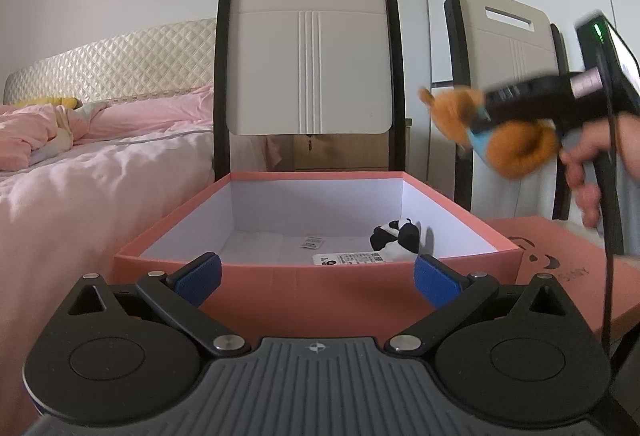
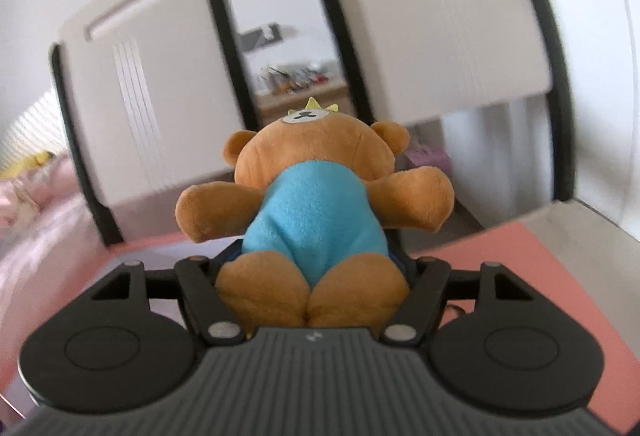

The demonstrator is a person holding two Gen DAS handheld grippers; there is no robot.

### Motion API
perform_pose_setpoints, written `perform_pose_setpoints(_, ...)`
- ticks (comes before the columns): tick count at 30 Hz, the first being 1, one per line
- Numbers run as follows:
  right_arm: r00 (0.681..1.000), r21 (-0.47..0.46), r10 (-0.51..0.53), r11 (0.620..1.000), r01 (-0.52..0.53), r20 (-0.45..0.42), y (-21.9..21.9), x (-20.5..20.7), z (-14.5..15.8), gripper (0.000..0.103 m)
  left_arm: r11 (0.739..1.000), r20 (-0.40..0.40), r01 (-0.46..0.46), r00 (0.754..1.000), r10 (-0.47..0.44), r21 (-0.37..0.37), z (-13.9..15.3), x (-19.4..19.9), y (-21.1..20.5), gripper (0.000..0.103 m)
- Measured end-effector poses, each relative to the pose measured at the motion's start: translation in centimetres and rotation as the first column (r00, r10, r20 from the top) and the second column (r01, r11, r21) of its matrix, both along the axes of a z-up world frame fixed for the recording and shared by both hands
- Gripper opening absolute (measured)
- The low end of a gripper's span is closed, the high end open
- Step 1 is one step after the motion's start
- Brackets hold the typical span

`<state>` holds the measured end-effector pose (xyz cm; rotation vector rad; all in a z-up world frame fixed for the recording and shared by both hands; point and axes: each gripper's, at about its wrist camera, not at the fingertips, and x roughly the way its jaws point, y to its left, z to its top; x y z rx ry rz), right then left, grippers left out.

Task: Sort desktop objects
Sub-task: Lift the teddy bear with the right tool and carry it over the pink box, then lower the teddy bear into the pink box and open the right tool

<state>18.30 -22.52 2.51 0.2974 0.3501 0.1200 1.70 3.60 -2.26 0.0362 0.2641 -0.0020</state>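
In a bedroom with a pink bed (image 1: 80,172) and two chairs (image 1: 308,68), an open pink box (image 1: 320,288) holds a panda toy (image 1: 394,240); the left gripper (image 1: 318,278) waits, fingers apart, while the right gripper (image 2: 312,268) clamps a soft, light, squashy teddy bear (image 2: 312,204) at its waist, aloft right of the box.

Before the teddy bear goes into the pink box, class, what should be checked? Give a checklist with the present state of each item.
1. Teddy bear gripped by right gripper: ok, jaws squeeze its lower body.
2. Bear lifted off the surface: ok, it hangs in the air.
3. Pink box open: ok, no lid on it.
4. Room in the box: ok, only a small panda toy at the right side.
5. Left gripper out of the way: ok, open, empty, in front of the box.
6. Bear over the box: not ok, it is to the right.
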Motion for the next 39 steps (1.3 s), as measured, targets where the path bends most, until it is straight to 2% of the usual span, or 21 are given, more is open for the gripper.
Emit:
perform_pose_setpoints(4, 0.995, -0.014, 0.097, 0.995, -0.097, 0.016, 2.9, 0.9, 1.7, 0.071, 1.0, 0.004, -0.02, 1.0, 0.02, 0.006, 0.1, 0.1, 0.4, 0.103)
perform_pose_setpoints(7, 0.983, -0.02, 0.183, 0.983, -0.184, -0.015, 5.6, 2.4, 2.3, 0.071, 0.999, 0.006, -0.036, 0.999, 0.036, 0.005, 0.3, 0.3, 0.7, 0.103)
perform_pose_setpoints(10, 0.96, -0.075, 0.268, 0.959, -0.273, -0.078, 9.2, 3.7, 2.3, 0.072, 0.999, 0.007, -0.048, 0.999, 0.048, -0.009, 0.4, 0.5, 1.3, 0.103)
perform_pose_setpoints(15, 0.898, -0.122, 0.381, 0.903, -0.413, -0.221, 14.6, 6.3, 2.0, 0.072, 0.996, -0.008, -0.069, 0.998, 0.069, -0.059, 0.6, 1.0, 2.6, 0.103)
perform_pose_setpoints(21, 0.847, -0.223, 0.406, 0.841, -0.494, -0.344, 20.1, 8.6, 0.6, 0.072, 0.989, -0.021, -0.097, 0.995, 0.096, -0.108, 0.8, 1.4, 4.2, 0.103)
perform_pose_setpoints(25, 0.812, -0.235, 0.409, 0.814, -0.531, -0.416, 22.2, 9.2, -1.6, 0.072, 0.985, -0.031, -0.112, 0.994, 0.109, -0.129, 0.9, 1.7, 4.9, 0.103)
perform_pose_setpoints(28, 0.795, -0.224, 0.401, 0.813, -0.538, -0.455, 23.0, 9.9, -3.4, 0.075, 0.985, -0.031, -0.111, 0.994, 0.108, -0.13, 1.0, 1.6, 5.0, 0.103)
perform_pose_setpoints(30, 0.79, -0.223, 0.388, 0.815, -0.535, -0.475, 23.1, 10.0, -4.0, 0.078, 0.985, -0.03, -0.11, 0.994, 0.107, -0.132, 1.0, 1.5, 5.0, 0.103)
perform_pose_setpoints(33, 0.805, -0.206, 0.375, 0.837, -0.507, -0.459, 22.6, 9.8, -3.6, 0.084, 0.985, -0.031, -0.109, 0.994, 0.106, -0.131, 1.0, 1.5, 4.9, 0.103)
perform_pose_setpoints(35, 0.814, -0.204, 0.374, 0.842, -0.499, -0.444, 22.2, 9.6, -2.8, 0.084, 0.987, -0.026, -0.101, 0.995, 0.099, -0.123, 1.0, 1.4, 4.6, 0.103)
perform_pose_setpoints(36, 0.821, -0.203, 0.371, 0.848, -0.49, -0.434, 22.0, 9.5, -2.4, 0.085, 0.988, -0.024, -0.096, 0.995, 0.094, -0.118, 1.0, 1.4, 4.5, 0.103)
perform_pose_setpoints(39, 0.857, -0.199, 0.352, 0.873, -0.446, -0.377, 20.2, 8.3, -0.4, 0.097, 0.991, -0.021, -0.086, 0.996, 0.085, -0.106, 0.9, 1.2, 4.1, 0.103)
